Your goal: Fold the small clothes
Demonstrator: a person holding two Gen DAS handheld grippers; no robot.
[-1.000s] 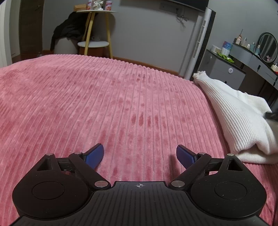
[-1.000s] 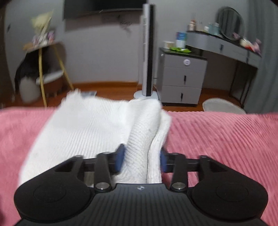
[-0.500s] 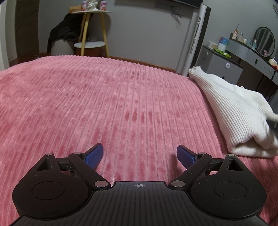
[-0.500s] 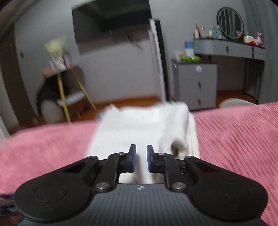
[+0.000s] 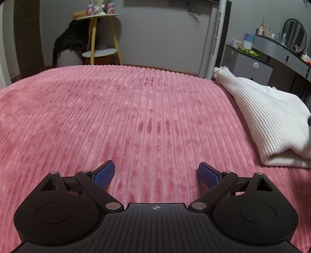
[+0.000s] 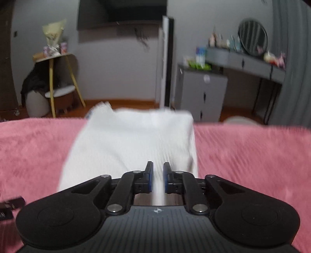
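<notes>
Bedroom w/ grey walls; pink ribbed blanket (image 5: pixel 120 116) spread across the bed, filling most of both views. Landmark: white knit sweater (image 5: pixel 268 120), folded, lying on the blanket toward the far edge.

Left gripper (image 5: pixel 156 174) well to the left of the sweater, low over bare blanket; jaws spread wide, blue pads (image 5: pixel 104 174) far apart, nothing between them. Apart from the sweater, not touching it.

Right gripper (image 6: pixel 157 178) at the near edge of the sweater (image 6: pixel 132 144), pointing along it. Jaws nearly closed, only a narrow gap left; strip of white knit visible in that gap. Can't tell if the pads actually pinch the fabric or just sit above it – right view blurred.

Beyond the sweater, past the bed's far edge: tall white tower fan (image 5: pixel 217 37), grey drawer cabinet (image 6: pixel 202 93) just beside it, then grey dressing table w/ round mirror (image 6: pixel 252 37) and small bottles on top. Further left of the fan: yellow-legged side table (image 5: pixel 103 37) w/ dark clothing draped next to it, tins and a bouquet on its top shelf. Dark TV (image 6: pixel 122 15) on the wall above, seen in the right view. Wood floor below.
</notes>
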